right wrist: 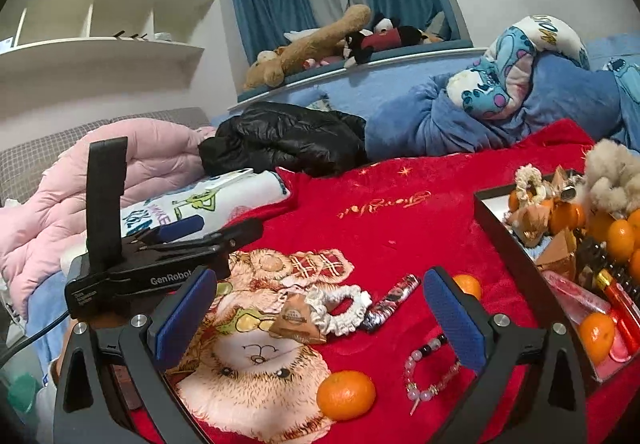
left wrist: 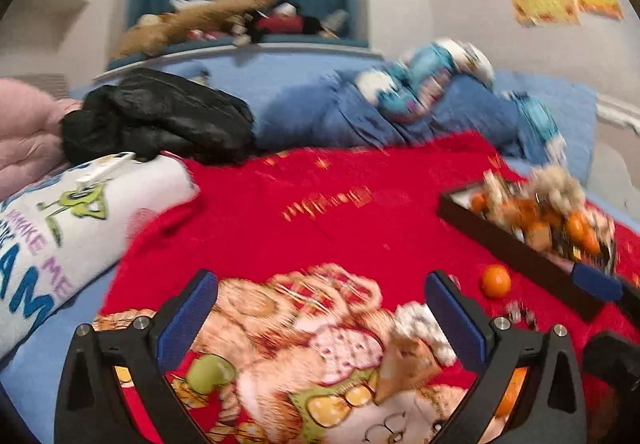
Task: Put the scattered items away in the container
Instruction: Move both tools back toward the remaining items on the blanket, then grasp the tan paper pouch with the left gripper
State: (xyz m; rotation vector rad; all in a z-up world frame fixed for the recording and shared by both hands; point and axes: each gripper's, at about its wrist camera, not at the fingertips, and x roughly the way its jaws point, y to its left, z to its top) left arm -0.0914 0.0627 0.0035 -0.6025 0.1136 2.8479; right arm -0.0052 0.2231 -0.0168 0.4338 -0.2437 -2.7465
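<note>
Motion blur is smearing the tray (left wrist: 516, 256) right of the fingers in the left wrist view, leaving its contents unreadable. A right finger (right wrist: 452, 324) is covering part of the bead bracelet (right wrist: 420, 376) and a tangerine (right wrist: 468, 285).

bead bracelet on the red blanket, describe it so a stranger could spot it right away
On the red blanket, look left of the black tray. The bead bracelet lies between a loose orange and the tray: the only string of pale pink beads there.
</note>
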